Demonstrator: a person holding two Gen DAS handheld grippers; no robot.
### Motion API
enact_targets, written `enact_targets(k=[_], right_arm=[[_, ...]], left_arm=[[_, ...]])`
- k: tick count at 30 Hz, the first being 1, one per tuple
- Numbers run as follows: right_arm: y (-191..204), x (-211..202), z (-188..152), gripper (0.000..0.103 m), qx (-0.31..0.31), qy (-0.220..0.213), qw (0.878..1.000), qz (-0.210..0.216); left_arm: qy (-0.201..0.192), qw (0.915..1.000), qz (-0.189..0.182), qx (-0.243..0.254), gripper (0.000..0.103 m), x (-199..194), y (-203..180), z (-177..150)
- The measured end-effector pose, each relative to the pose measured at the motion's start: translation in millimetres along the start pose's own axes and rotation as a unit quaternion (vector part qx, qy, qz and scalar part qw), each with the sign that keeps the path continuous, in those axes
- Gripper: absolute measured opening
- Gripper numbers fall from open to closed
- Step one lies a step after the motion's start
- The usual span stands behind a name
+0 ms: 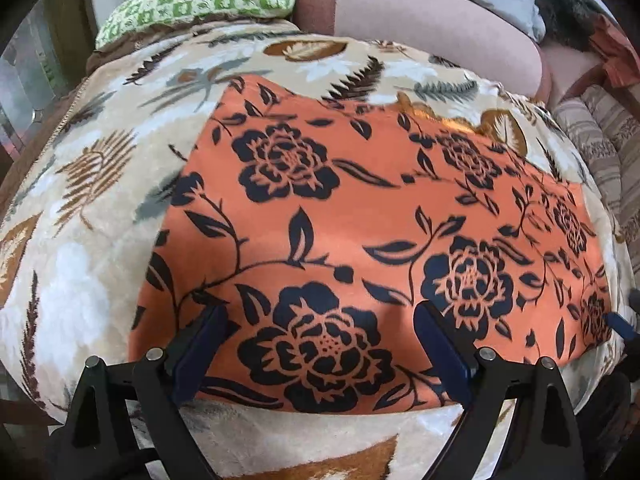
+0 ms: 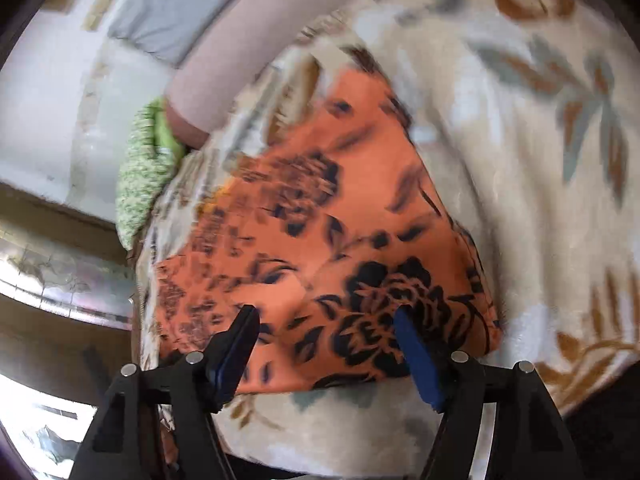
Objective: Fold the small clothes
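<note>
An orange cloth with black flower print (image 1: 360,220) lies spread flat on a cream floral blanket (image 1: 80,280). My left gripper (image 1: 320,312) is open and hovers over the cloth's near edge, holding nothing. In the right wrist view the same orange cloth (image 2: 340,240) lies on the blanket (image 2: 520,160), blurred by motion. My right gripper (image 2: 326,316) is open over the cloth's near corner, empty. The right gripper's blue fingertip (image 1: 620,322) shows at the cloth's right edge in the left wrist view.
A green checked cushion (image 1: 200,0) and a pink bolster (image 1: 420,12) lie at the back of the bed. A striped cushion (image 1: 600,140) sits at the right. The blanket's edge drops off at the left (image 1: 60,120).
</note>
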State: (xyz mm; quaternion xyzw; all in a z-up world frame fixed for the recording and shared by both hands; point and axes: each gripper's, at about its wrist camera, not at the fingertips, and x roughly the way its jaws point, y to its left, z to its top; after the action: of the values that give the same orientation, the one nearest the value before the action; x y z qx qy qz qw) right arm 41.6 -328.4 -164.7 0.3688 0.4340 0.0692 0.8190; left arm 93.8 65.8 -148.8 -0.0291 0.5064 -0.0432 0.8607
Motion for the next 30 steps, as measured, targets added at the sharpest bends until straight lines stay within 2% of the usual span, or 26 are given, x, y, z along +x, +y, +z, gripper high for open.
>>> enact_targets(k=[2,4,8,10,16,20,23,25,30], right_arm=[[-3,-15,-9,0.073,0.016,-0.002,0.999,0.027],[-18,-16,-23,0.073,0.064,0.012,0.997,0.045],[-51,-3,-49,0.073,0.149,0.037,0.987,0.05],[-60,6,-49,0.073,0.17,0.04,0.984,0.046],[-82,16,-31,0.073,0.237,0.01,0.97,0.056],[-73,-2,-16,0.074,0.204,-0.035,0.977,0.06],[-82,9,-14,0.073,0.209,-0.018,0.977,0.039],[-81,7,-14,0.074,0.208,-0.026,0.977,0.046],[-66,5,-5,0.073,0.161,-0.036,0.985,0.046]], left_arm=[[-0.014,0.9998,-0.01,-0.009,0.094,-8,-3,3],[-0.028,0.9995,-0.016,0.001,0.094,-16,-14,8],[-0.031,0.999,-0.019,0.027,0.094,-16,-35,11],[-0.03,0.9986,-0.02,0.04,0.094,-15,-47,12],[-0.027,0.9979,-0.019,0.056,0.094,-14,-64,8],[-0.028,0.9975,-0.01,0.065,0.094,-13,-68,6],[-0.026,0.9977,-0.005,0.063,0.094,-9,-69,6],[-0.023,0.9976,-0.004,0.066,0.094,-7,-70,5],[-0.026,0.9973,-0.003,0.069,0.094,-4,-73,6]])
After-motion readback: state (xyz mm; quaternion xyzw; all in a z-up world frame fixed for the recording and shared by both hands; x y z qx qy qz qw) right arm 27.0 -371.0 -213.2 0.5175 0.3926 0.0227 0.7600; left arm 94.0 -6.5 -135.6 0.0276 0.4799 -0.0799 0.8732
